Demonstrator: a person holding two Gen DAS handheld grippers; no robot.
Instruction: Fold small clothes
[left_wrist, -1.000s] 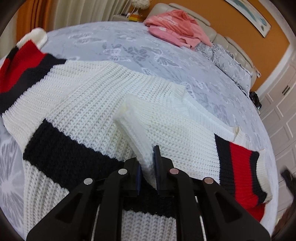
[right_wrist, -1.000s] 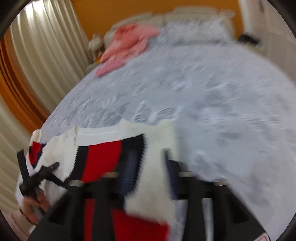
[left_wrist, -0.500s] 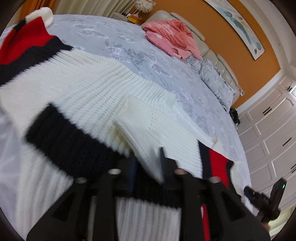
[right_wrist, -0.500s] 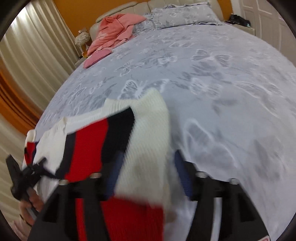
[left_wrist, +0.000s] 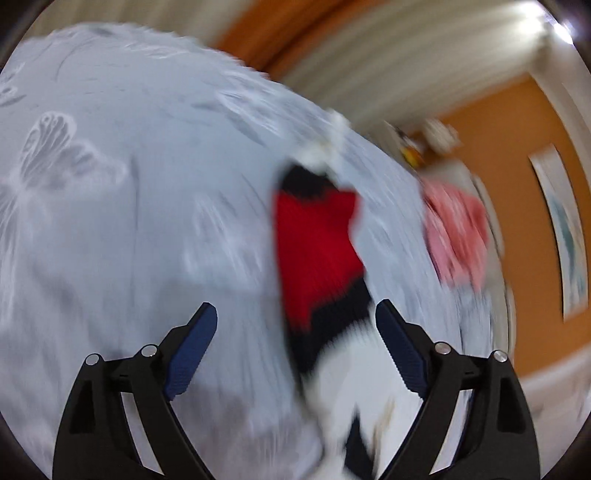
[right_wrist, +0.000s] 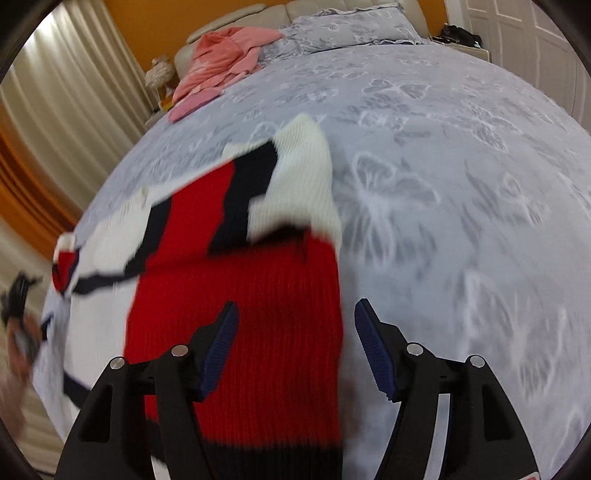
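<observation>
Sweater sleeve (right_wrist: 236, 332) | we are hovering right claw (right_wrist: 293, 350) over it, gaping | sleeve running near-to-far | left claw (left_wrist: 295, 354) gaping too

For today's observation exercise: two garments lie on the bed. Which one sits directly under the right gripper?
The red, black and white striped sweater, beneath the open right gripper. The pink garment lies far off by the headboard.

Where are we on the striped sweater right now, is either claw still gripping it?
Looks done: in the right wrist view a red, black and white sleeve lies folded across the sweater.

In hand: nothing. The left claw and right claw are both wide open above the knit.

Left: the sweater is still spread out on the bed; the body fold remains.
</observation>
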